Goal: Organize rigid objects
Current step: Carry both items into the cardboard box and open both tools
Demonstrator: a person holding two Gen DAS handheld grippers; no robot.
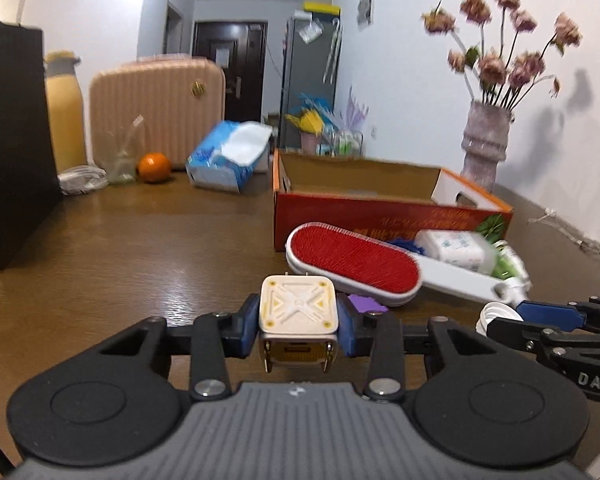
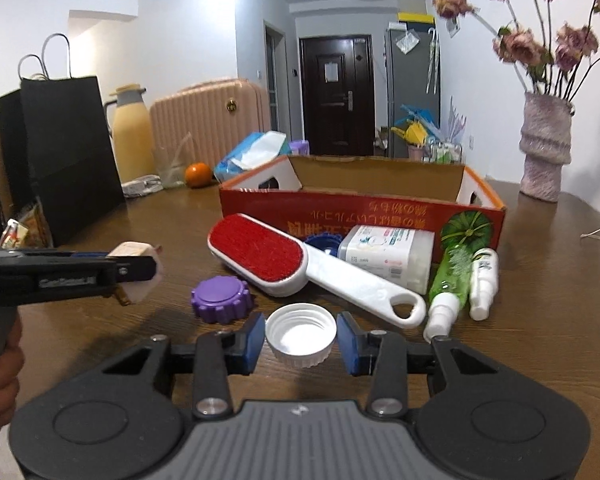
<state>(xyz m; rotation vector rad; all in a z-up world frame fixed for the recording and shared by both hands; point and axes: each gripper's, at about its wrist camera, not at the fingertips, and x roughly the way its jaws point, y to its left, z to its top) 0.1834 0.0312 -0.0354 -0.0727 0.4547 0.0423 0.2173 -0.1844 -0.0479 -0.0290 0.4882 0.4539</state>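
Behind the wooden counter (image 2: 100,320) a hallway recedes, while a plug adapter (image 1: 298,307) is gripped in the left claw (image 1: 298,314) and a white cap (image 2: 301,334) in the right claw (image 2: 301,338), lifted off the counter's near edge, either easily slipped by a shallow pinch before the open box (image 2: 380,204).

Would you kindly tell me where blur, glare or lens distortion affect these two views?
Left wrist view: the pink dried flowers and the orange cardboard box are motion-smeared, and ceiling light glares on the brown wooden table. Right wrist view: sharper overall; fisheye bending curves the walls, with dark corners.
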